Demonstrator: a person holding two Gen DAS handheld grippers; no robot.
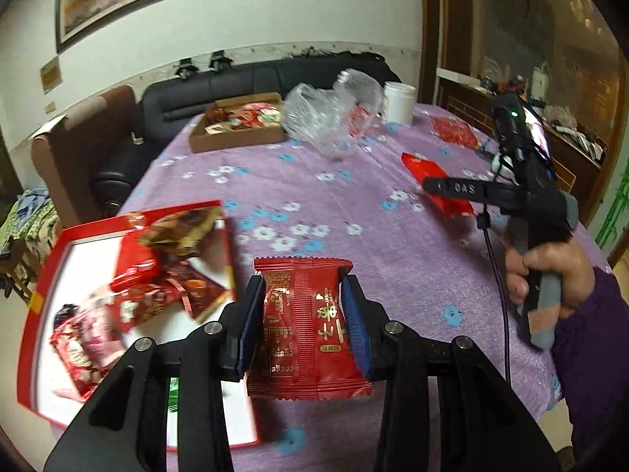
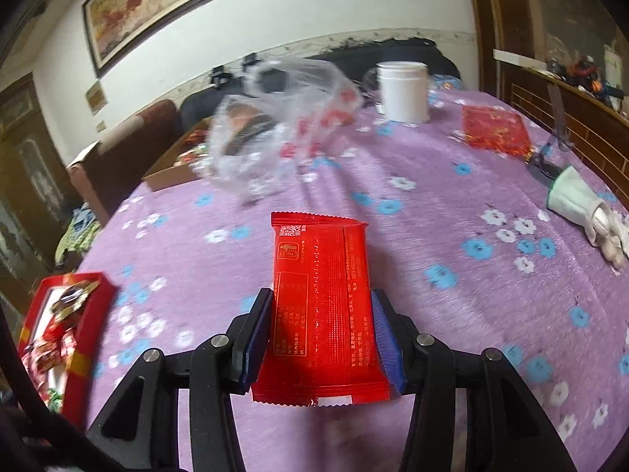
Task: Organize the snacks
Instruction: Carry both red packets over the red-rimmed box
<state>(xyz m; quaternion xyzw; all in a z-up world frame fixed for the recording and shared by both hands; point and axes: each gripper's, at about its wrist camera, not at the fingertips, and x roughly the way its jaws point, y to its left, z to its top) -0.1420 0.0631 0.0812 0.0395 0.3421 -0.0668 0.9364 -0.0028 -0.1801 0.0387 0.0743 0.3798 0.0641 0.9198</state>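
Observation:
My left gripper (image 1: 302, 287) is shut on a dark red snack packet (image 1: 304, 326) with gold lettering, held above the purple tablecloth just right of a red box (image 1: 47, 271) that holds several red snack packs. My right gripper (image 2: 321, 299) is shut on a bright red snack packet (image 2: 320, 299), printed back facing up, over the middle of the table. In the left wrist view the right gripper (image 1: 432, 187) appears at the right, held by a hand (image 1: 558, 271), with its bright red packet (image 1: 436, 185) between the fingers. The red box (image 2: 92, 314) also shows at the lower left of the right wrist view.
A cardboard tray (image 1: 236, 139) of snacks stands at the table's far side beside a crumpled clear plastic bag (image 2: 275, 126) and a white jar (image 2: 403, 92). A red glittery pouch (image 2: 495, 129) and a white glove (image 2: 582, 204) lie at the right. A black sofa (image 1: 196, 90) stands behind.

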